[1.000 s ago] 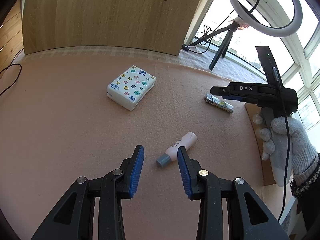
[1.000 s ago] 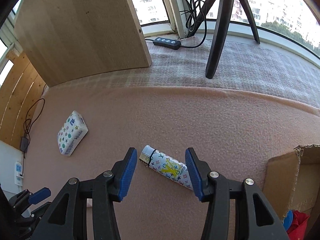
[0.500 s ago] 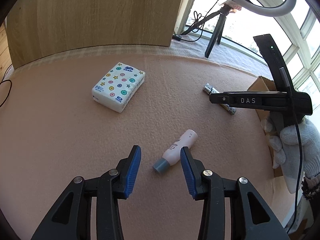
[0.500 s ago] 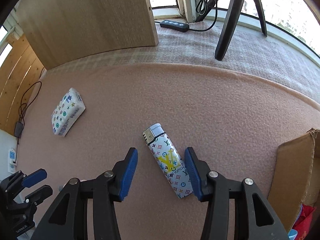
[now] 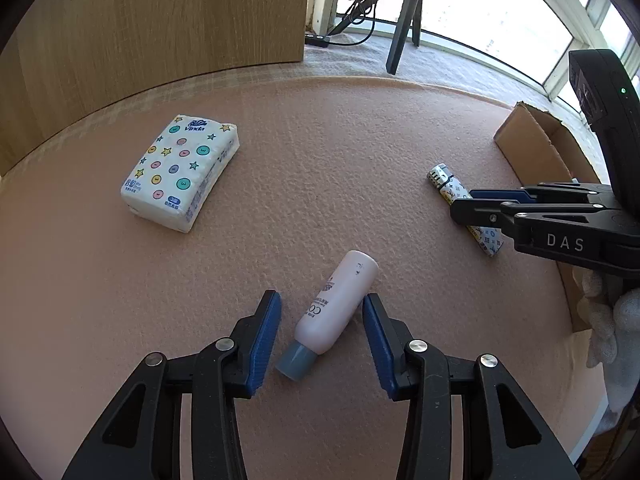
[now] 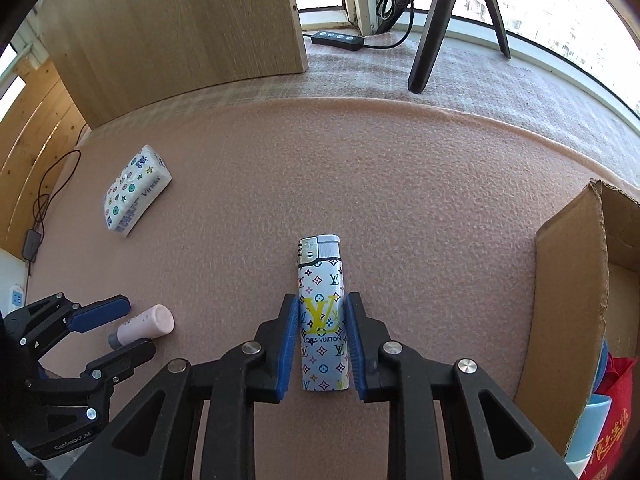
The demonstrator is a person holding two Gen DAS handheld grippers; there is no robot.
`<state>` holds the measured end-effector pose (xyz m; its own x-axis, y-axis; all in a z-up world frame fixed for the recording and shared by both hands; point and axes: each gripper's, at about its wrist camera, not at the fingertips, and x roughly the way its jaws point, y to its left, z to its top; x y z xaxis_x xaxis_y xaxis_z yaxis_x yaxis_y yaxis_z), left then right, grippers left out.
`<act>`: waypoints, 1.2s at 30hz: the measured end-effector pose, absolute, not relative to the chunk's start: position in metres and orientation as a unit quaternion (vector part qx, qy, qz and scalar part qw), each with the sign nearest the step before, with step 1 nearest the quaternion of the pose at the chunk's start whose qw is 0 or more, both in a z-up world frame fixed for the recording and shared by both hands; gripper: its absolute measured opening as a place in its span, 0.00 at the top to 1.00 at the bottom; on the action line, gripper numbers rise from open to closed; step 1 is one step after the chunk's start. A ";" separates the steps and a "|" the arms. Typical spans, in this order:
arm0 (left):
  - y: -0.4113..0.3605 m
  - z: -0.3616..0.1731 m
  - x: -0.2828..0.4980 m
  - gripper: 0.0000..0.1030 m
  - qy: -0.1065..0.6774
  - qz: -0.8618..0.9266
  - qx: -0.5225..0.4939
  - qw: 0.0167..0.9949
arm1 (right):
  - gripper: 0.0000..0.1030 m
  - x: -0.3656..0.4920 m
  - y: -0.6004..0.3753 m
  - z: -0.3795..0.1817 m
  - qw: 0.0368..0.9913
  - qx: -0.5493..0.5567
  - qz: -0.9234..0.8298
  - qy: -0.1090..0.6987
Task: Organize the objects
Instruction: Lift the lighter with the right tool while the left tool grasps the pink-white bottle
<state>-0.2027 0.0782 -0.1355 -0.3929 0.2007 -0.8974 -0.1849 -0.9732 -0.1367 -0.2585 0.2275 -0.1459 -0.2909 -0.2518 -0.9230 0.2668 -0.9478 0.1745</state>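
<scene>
A pale pink bottle with a grey-blue cap lies on the pink mat, between the blue pads of my left gripper. That gripper is open and the pads stand clear of the bottle on both sides. A white lighter with coloured monograms lies flat, metal head away from me. My right gripper has its jaws closing, and the pads press on the lighter's two long sides. The left wrist view shows the right gripper over the lighter. The right wrist view shows the left gripper around the bottle.
A tissue pack with stars and dots lies on the mat at the far left. An open cardboard box stands at the right edge. A wooden board rises behind the mat, and a tripod with cables stands by the window. A white-gloved hand holds the right gripper.
My right gripper came down over the lighter, lined up with it and closed on its sides. My left gripper moved down and forward so the bottle now lies between its pads.
</scene>
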 end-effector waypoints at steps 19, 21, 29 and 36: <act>0.084 -0.137 -0.158 0.79 -0.102 0.836 -0.529 0.107 | 0.80 -0.156 0.252 -0.138 0.178 0.567 -0.801 -0.071; 0.088 -0.135 -0.152 0.79 -0.105 0.836 -0.528 0.109 | 0.80 -0.147 0.258 -0.137 0.181 0.566 -0.799 -0.087; 0.111 -0.111 -0.141 0.79 -0.108 0.843 -0.510 0.128 | 0.80 -0.123 0.278 -0.110 0.191 0.541 -0.811 -0.112; 0.147 -0.082 -0.152 0.79 -0.106 0.854 -0.486 0.153 | 0.80 -0.106 0.313 -0.072 0.187 0.502 -0.835 -0.124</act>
